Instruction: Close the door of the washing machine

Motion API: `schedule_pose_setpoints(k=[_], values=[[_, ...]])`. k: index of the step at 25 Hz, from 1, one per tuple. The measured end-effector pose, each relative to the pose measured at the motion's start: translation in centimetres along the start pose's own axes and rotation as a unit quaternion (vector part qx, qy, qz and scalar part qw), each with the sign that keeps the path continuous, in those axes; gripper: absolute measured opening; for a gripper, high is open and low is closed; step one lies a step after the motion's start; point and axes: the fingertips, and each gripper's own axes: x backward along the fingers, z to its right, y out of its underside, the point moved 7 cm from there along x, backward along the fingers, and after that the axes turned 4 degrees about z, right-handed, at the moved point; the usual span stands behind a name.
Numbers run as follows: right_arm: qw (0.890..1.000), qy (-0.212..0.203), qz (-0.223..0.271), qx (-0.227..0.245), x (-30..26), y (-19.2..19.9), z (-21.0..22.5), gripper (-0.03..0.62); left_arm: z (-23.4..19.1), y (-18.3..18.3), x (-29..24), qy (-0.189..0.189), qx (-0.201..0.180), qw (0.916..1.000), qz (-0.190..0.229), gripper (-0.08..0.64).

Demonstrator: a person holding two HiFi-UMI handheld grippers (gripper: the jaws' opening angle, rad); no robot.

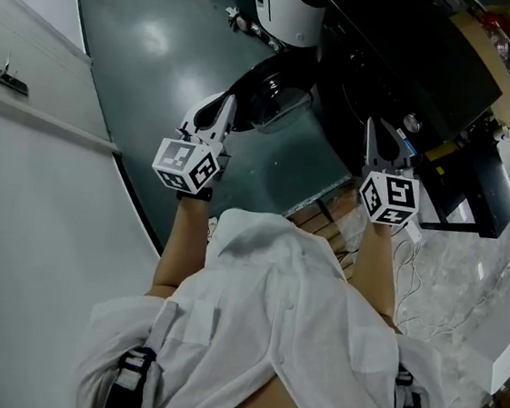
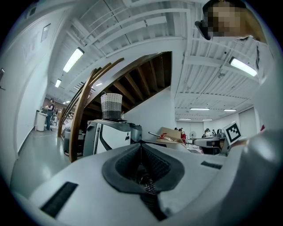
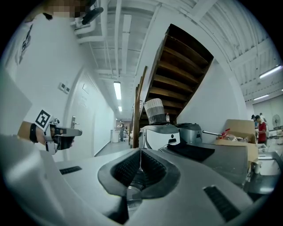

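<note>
Hovering level, the left gripper point(image 2: 140, 144) and right gripper point(image 3: 140, 151) both have jaws pressed together, empty; the open washing machine door point(image 1: 269, 95) lies toward twelve o'clock between them.

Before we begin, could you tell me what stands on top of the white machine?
A grey-and-white woven basket stands on the white machine; the basket's wall hides whatever is inside it.
</note>
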Motion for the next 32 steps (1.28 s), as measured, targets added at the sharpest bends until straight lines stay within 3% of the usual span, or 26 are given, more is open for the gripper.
schedule_pose_setpoints(k=[32], values=[[1.000,-0.021,-0.009,-0.002,-0.1,0.9,1.7,0.029,2.0,0.5,-0.6,-0.003,-0.006,0.9999,-0.010,0.012]])
